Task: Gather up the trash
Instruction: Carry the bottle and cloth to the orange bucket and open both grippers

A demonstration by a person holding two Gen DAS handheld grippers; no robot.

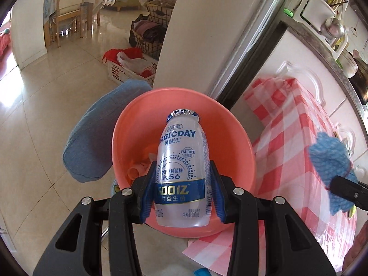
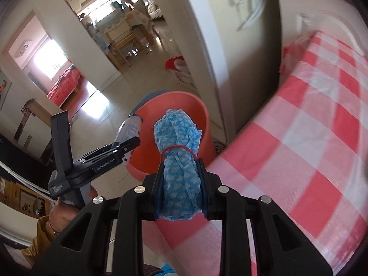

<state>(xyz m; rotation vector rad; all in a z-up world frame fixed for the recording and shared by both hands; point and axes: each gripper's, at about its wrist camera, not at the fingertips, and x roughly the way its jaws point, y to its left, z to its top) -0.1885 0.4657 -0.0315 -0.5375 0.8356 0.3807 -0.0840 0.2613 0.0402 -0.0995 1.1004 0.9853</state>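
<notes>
Left view: left tool (image 1: 181,189) clamped on bottle (image 1: 181,174), poised over pink bin (image 1: 237,138). Right view: right tool (image 2: 180,189) squeezing blue wad (image 2: 178,161), nearing bin (image 2: 202,112) left of checked table (image 2: 299,149). Dropping step, seemingly; next, release over the bin.

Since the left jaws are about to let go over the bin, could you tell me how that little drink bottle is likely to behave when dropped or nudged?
The MAGICDAY drink bottle looks see-through and empty, so it is probably very light. Its round, smooth plastic body would likely roll if it landed on its side. The salmon-pink bin beneath it already holds crumpled scraps, so it should settle softly rather than bounce out.
</notes>
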